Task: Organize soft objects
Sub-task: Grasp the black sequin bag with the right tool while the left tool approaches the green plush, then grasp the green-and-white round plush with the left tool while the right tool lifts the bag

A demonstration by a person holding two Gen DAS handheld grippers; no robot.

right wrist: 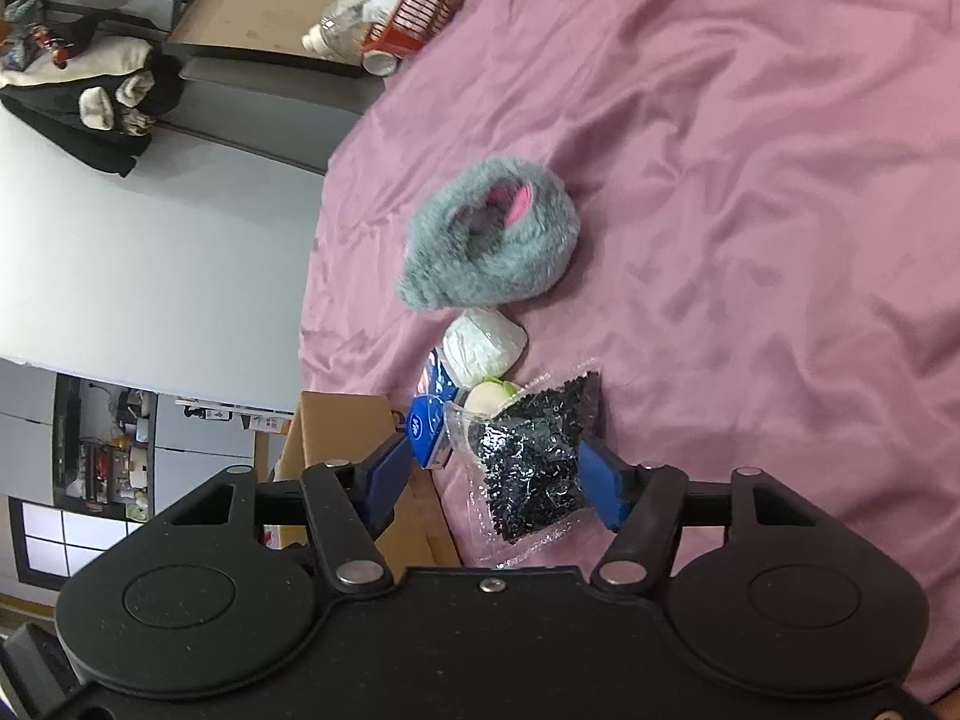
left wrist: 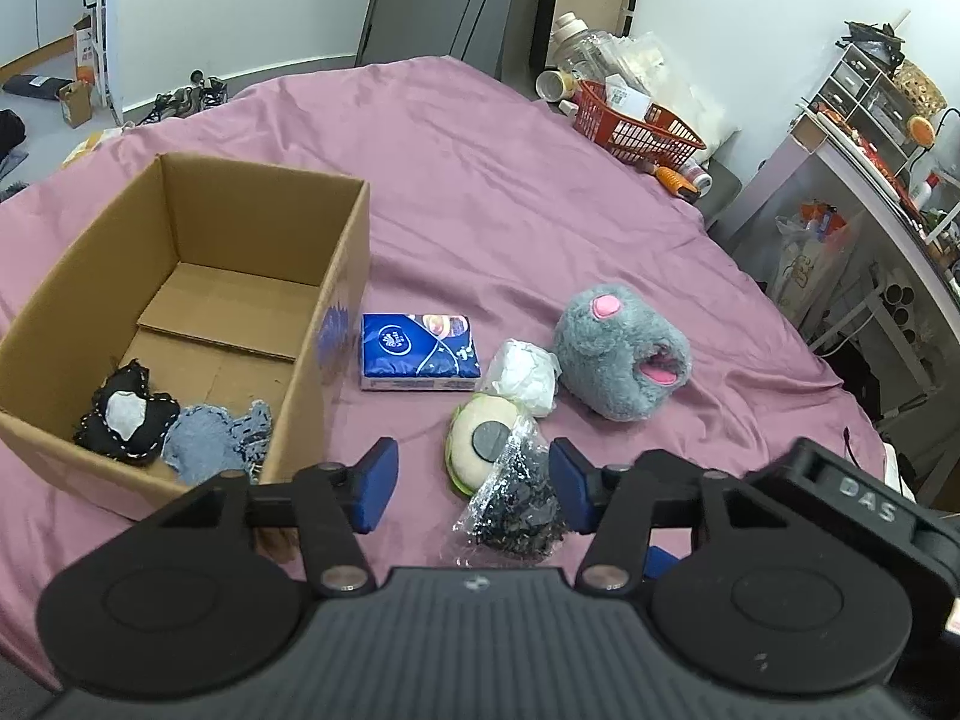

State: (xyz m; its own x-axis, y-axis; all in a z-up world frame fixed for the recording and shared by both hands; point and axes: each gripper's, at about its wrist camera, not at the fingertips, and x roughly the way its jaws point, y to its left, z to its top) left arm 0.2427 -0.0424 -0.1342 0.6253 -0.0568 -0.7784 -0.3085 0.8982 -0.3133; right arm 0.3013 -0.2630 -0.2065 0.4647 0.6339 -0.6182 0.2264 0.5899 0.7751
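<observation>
Both the left gripper (left wrist: 468, 474) and right gripper (right wrist: 498, 474) are spread wide, holding nothing. The bead bag (right wrist: 531, 468) lies near, right of the cardboard box (left wrist: 336, 252). Judged step: pickup; the next move requires closing on the bag, then transfer to the box.

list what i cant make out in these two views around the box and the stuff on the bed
- Cardboard box: in the left wrist view its near wall hides part of the floor inside; in the right wrist view the right gripper covers most of it.
- Tissue pack: mostly hidden in the right wrist view behind the clear bag of dark bits.
- Round cream pad: partly under that bag in both views.
</observation>
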